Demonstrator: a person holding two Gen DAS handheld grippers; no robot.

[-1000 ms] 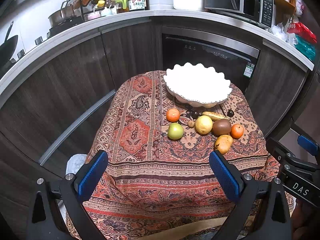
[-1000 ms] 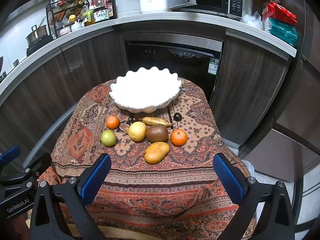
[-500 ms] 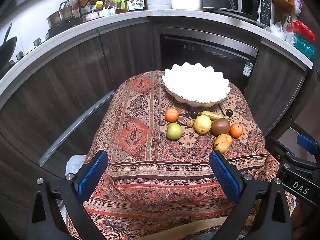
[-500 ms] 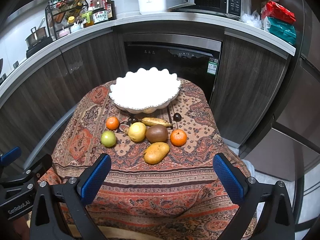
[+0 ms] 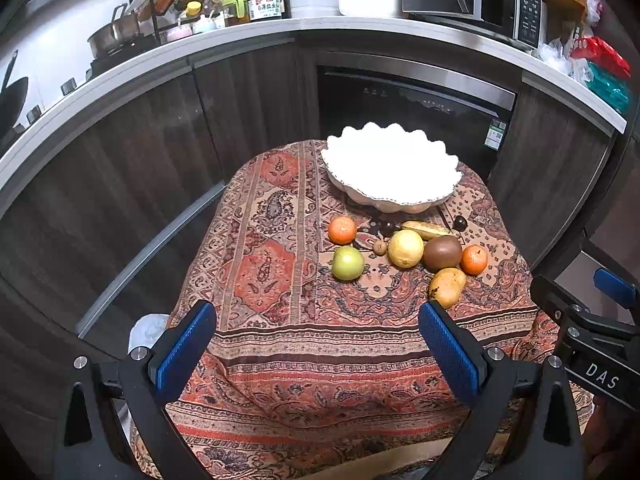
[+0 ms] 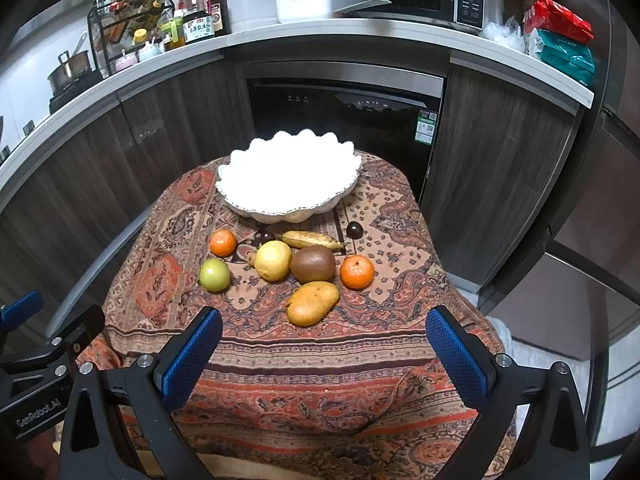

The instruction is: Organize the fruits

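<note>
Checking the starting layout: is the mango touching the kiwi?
Cannot tell. In the right wrist view the mango lies just in front of the kiwi and their outlines meet with no cloth between; the left wrist view shows no gap either.
</note>
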